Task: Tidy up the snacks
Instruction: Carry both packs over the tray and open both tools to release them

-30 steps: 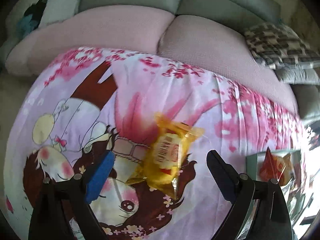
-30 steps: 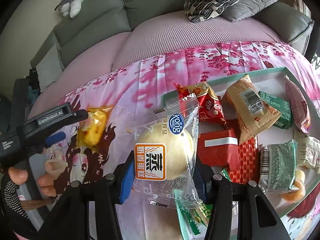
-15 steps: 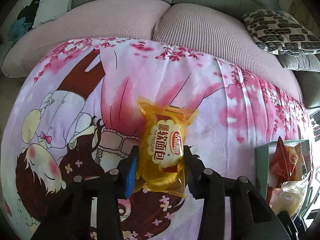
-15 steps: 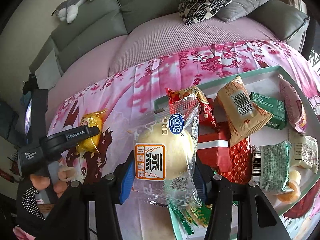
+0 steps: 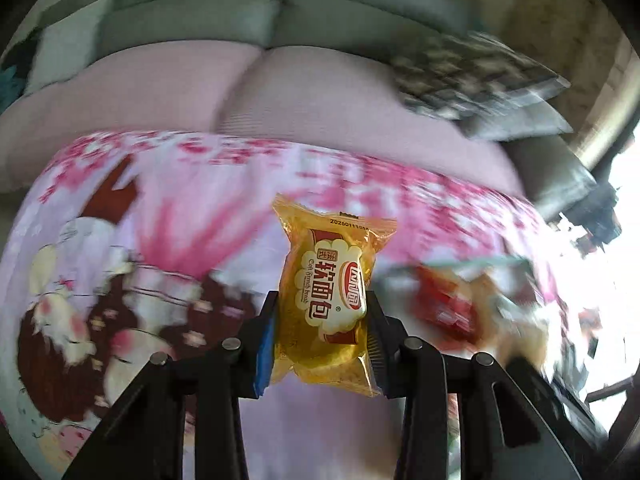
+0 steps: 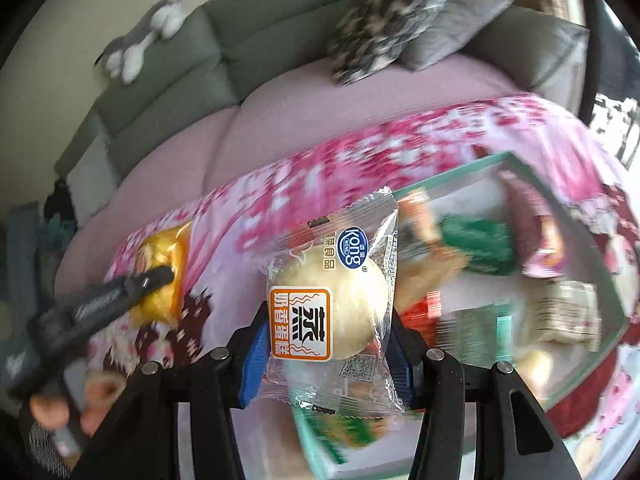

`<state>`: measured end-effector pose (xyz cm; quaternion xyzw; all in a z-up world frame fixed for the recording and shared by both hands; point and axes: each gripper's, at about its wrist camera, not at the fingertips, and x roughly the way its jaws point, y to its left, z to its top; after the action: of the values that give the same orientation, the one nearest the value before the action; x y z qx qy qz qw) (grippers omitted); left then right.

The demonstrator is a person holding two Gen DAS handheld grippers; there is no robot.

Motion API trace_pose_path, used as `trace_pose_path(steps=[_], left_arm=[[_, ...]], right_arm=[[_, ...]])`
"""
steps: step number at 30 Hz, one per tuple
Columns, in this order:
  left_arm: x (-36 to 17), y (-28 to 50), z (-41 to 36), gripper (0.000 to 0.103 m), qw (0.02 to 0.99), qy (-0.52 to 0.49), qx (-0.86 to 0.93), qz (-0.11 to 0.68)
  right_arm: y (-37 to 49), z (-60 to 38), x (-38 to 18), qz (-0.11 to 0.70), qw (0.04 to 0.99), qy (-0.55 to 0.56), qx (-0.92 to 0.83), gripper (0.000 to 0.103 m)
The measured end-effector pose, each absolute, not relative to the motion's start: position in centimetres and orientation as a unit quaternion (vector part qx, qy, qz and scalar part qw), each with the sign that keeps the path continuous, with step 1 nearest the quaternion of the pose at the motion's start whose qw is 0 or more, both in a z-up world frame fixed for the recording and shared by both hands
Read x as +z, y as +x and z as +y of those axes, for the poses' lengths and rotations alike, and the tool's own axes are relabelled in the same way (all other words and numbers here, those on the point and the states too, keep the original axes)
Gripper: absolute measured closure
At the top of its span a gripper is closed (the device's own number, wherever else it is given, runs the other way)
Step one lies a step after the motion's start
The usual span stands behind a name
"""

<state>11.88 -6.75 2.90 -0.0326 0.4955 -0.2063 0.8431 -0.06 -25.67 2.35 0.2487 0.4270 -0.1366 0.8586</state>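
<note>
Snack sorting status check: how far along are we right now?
Mostly done: the teal tray already holds a pile of packets, blurred in this frame. In hand: the left tool is shut on the yellow bread packet, and the right tool is shut on the clear bun packet, held in front of the tray. Left: get both into the tray. No other loose snacks show on the floral cloth.

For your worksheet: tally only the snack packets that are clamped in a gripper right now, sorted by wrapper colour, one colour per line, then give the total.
Yellow wrapper: 1, the yellow bread packet clamped in the left gripper.
Clear wrapper: 1, the clear steamed cake packet clamped in the right gripper.
Total: 2 held packets.
</note>
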Motion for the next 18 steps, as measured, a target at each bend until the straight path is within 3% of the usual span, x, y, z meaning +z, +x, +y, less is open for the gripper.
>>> trace_pose_path(steps=[8, 16, 17, 18], left_arm=[[3.5, 6.6, -14.8, 0.062, 0.812, 0.027, -0.301, 0.499], [0.7, 4.6, -18.8, 0.06, 0.791, 0.079, -0.313, 0.519], [0.5, 4.6, -18.8, 0.055, 0.79, 0.079, -0.313, 0.521], [0.6, 4.5, -18.7, 0.044, 0.79, 0.074, -0.313, 0.522]], right_arm=[[-4.2, -31.9, 1.2, 0.433, 0.83, 0.27, -0.224, 0.048], [-5.3, -34.6, -0.1, 0.44, 0.815, 0.292, -0.239, 0.048], [-5.3, -34.7, -0.1, 0.442, 0.814, 0.292, -0.238, 0.047], [-5.3, -34.6, -0.2, 0.443, 0.814, 0.291, -0.238, 0.048]])
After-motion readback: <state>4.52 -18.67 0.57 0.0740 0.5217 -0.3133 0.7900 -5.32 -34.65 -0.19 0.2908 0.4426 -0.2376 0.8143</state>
